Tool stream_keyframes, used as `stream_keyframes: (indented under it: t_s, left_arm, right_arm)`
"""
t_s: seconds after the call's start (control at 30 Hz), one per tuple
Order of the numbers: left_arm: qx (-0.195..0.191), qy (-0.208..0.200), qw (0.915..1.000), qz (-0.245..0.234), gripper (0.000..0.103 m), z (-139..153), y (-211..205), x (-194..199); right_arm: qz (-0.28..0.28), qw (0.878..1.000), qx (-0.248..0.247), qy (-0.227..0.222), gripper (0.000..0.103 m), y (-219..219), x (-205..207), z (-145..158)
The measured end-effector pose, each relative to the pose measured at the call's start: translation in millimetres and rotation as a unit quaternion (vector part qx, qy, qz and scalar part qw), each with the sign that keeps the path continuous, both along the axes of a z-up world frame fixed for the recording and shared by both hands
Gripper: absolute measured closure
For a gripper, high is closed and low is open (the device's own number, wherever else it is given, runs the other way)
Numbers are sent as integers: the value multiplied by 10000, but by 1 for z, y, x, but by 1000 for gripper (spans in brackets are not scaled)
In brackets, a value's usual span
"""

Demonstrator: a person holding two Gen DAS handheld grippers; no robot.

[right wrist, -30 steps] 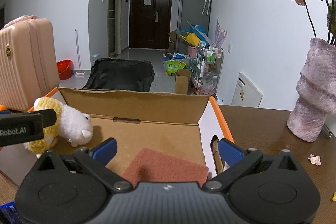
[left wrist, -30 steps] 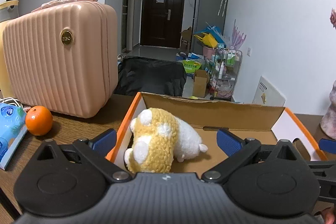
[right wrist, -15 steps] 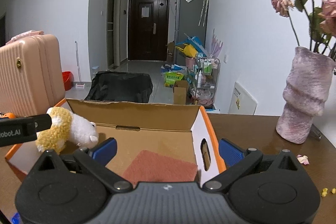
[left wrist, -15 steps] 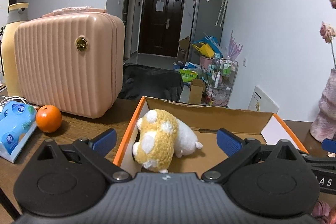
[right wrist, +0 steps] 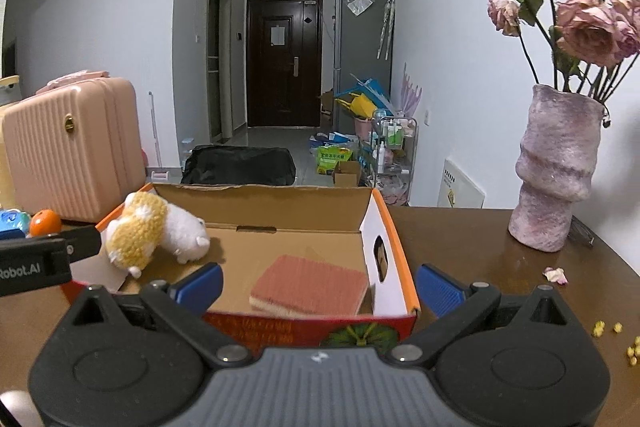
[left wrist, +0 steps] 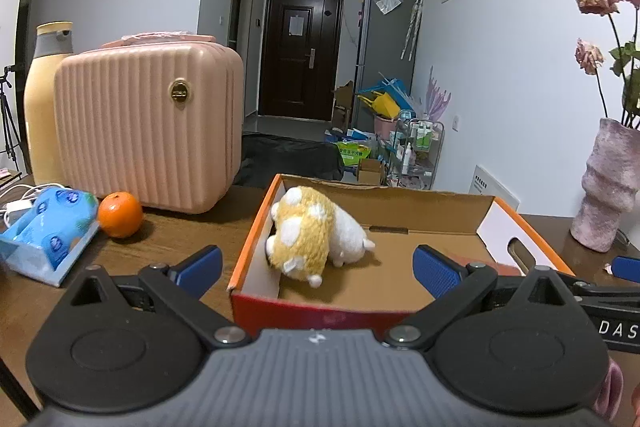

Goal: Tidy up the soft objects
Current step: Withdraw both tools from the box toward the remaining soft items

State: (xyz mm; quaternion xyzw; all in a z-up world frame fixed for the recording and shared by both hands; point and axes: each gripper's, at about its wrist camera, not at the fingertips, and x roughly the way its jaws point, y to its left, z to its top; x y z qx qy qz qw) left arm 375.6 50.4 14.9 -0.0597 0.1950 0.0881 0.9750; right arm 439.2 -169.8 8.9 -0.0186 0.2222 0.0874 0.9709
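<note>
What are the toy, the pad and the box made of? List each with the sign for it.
Toy: plush fabric, probably synthetic; looped yellow pile on the back, fluffy white pile at the head.
Pad: looks like a sponge; coarse, matte reddish top with ridges over a pale yellow foam layer at its edge.
Box: cardboard; raw brown inside, printed orange and red outside.

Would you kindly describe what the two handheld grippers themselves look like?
Both the left gripper and right gripper match: a grey textured body, two round black hubs with black linkage arms, silver pivot bolts and ribbed blue pads on the fingers. White lettering marks each side.
</note>
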Motion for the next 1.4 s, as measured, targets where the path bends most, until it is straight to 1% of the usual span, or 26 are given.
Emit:
stream_keyframes:
  t_s: [0.4, 0.8, 1.1, 1.4]
  left_arm:
    - [50, 184, 9998, -6, 0, -10, 2, -52]
    - [122, 204, 9997, -70, 0, -15, 0, -105]
    - [32, 272, 9995, -154, 0, -18, 4, -135]
    - [-15, 414, 9988, -272, 0, -25, 11, -160]
  right_arm:
    - [90, 9998, 189, 9, 0, -12, -61, -9]
    - [151, 9997, 214, 8, 0, -16, -117, -18]
    - [200, 9997, 163, 43, 0, -17, -149, -27]
    - [141, 9995, 261, 84, 0, -24, -171, -33]
